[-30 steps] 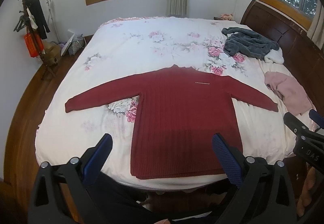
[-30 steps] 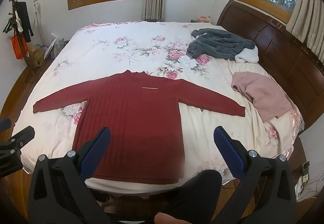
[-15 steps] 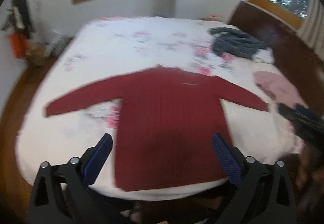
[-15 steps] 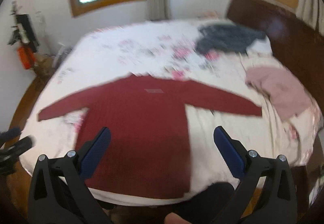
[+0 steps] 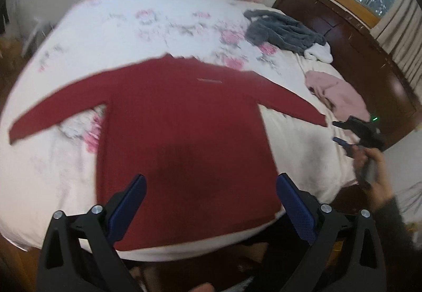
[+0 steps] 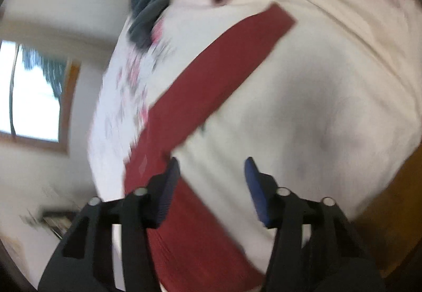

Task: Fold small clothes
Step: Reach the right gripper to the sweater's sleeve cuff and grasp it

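Red sweater (image 5: 182,117) matt knit cloth; headboard (image 5: 350,36) glossy dark wood; grey garment (image 5: 284,30) fluffy (fleece-like)

left tongs (image 5: 209,202) gape level; right tongs (image 6: 209,186) gape too, tilted sideways.

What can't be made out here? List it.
- Red sweater: its hem sits behind the left tongs in the left wrist view.
- Same sweater in the right wrist view: only one sleeve and a side show, smeared by motion blur.
- Grey garment: cut off by the top edge there.
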### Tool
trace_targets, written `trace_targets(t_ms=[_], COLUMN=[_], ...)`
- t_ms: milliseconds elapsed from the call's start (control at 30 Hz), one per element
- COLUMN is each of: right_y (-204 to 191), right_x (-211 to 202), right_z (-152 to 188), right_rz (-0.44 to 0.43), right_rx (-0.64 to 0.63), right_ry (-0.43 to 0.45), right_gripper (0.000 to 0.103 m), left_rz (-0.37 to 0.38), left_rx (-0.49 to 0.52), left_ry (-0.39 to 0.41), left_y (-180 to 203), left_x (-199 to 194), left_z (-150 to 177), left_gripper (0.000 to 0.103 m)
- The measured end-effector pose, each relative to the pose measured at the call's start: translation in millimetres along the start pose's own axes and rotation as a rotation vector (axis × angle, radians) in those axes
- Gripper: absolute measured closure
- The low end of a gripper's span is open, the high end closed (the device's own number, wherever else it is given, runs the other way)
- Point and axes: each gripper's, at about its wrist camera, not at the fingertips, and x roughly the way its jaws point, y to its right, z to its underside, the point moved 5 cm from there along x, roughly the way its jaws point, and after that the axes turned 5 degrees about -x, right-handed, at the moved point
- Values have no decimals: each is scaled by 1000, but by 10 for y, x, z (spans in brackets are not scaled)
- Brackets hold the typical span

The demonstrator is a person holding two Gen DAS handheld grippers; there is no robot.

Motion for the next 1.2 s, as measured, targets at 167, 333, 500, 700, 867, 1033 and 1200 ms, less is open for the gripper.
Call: trace_targets(t_ms=[167,333,500,700,867,1033,1200], right_y=[658,1050,1256,1333,1294,1182,757], right_x=[233,486,804,980,1044,1113,926], right_z=[-744,-1316,-1541,-1602,-1706,-1757,-1819], right_rz=[-121,-112,-73,-71,-79,-73,-39], right_rx=[270,374,410,425,412,379,237], right_ry=[75,145,154,168,174,157,194], right_gripper=[54,56,56,56,58,92,94], left_rz=[12,43,-13,-37,18,21,52], left_rx=[-37,-118,-80,-100,-178,-197,-271], left_ry=[10,-27,-22,38,90,65,-16], left_y=[-8,-41,15,-18,-142,-227,-385], left_x=[127,369,503,526,453,442,526], left_z=[-136,-226,-299,-388,-442,-424,-304], left_gripper=[4,4,4,4,4,4,4])
